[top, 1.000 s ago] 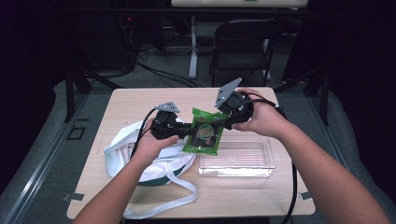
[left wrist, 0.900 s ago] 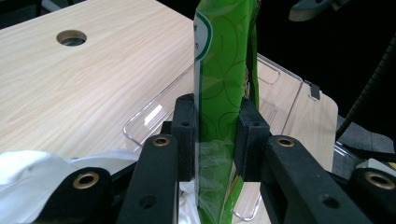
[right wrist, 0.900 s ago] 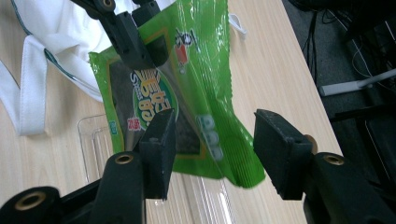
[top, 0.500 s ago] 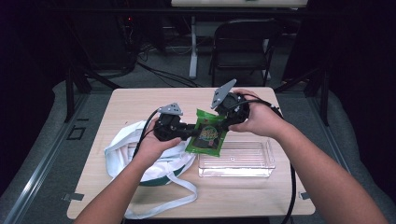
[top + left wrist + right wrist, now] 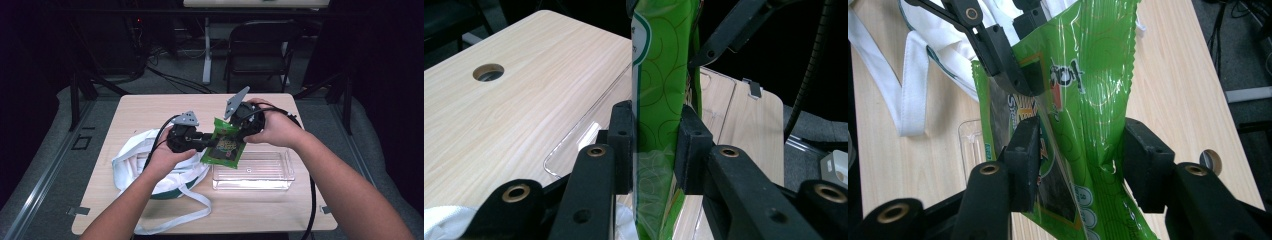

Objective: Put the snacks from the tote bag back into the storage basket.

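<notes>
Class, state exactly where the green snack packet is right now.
In the high view the green snack packet hangs mid-table between the left gripper and right gripper, above the clear tray's left end.

Green swirl-patterned snack packet [image 5: 224, 147], white bag [image 5: 150, 160]

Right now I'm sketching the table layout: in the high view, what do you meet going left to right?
White tote bag → left tongs → green snack packet → right tongs → right end of the clear plastic bin.
</notes>
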Motion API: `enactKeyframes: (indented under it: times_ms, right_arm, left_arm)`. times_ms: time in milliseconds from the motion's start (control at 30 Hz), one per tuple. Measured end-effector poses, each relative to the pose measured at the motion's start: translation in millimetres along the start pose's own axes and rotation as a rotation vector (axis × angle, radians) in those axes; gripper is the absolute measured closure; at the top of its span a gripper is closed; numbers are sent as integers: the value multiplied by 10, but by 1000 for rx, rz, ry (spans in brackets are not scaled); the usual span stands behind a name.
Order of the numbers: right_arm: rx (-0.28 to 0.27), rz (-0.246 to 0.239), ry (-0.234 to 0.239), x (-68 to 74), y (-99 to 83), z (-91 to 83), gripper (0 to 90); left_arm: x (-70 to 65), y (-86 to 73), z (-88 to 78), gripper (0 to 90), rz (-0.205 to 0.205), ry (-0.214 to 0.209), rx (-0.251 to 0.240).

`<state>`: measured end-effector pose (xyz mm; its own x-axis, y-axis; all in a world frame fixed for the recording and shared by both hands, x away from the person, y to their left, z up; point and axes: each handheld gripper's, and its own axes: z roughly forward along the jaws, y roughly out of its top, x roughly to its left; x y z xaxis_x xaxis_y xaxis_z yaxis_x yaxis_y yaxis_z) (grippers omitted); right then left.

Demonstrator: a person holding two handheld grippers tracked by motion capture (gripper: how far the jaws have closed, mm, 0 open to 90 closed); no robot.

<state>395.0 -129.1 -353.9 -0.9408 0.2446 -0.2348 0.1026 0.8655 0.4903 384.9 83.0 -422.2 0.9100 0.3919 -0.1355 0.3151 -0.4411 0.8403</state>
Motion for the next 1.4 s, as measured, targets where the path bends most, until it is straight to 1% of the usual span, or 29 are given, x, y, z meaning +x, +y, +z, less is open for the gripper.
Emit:
enactKeyframes:
  times_ms: [67,100,167,200,233,400,433,500,600,700,767,800,867,1167,1400]
  right_arm:
    - [6,-2,3,-5,-3,1,556]
    - [1,7,9,-2,-7,7,565]
    - [7,6,16,-7,-6,3,573]
    - [5,17,27,-11,-11,6,597]
    - [5,17,27,-11,-11,6,597]
    - [6,34,48,-36,-27,-5,660]
    - [6,34,48,-36,-27,-5,660]
    - [18,29,63,-41,-28,-7,679]
    - [26,22,74,-39,-29,-8,702]
    - [27,20,78,-35,-28,-8,710]
    - [33,16,75,-28,-26,-8,716]
    - [29,19,79,-20,-26,-7,720]
    - [33,15,80,-13,-22,-14,726]
    - [42,12,85,-11,-19,-24,734]
    - [48,10,88,-6,-9,-22,734]
  left_arm:
    - [-3,-2,0,736,5,1,-4]
    - [-6,-2,1,736,8,0,-4]
    - [-9,-1,0,736,12,0,0]
    - [-13,-3,6,736,15,2,-3]
    - [-14,-6,9,736,19,2,-2]
    - [-12,-14,26,735,20,-4,-1]
    - [-12,-14,26,735,20,-4,-1]
    - [-14,-18,39,734,30,-8,9]
    - [-18,-21,50,731,30,-11,12]
    - [-19,-22,55,723,32,-8,17]
    - [-17,-26,65,712,25,-5,26]
    - [-20,-29,69,705,23,4,25]
    - [-17,-34,76,691,23,3,21]
    - [-3,-43,89,651,-4,0,14]
    - [9,-47,95,633,-4,3,21]
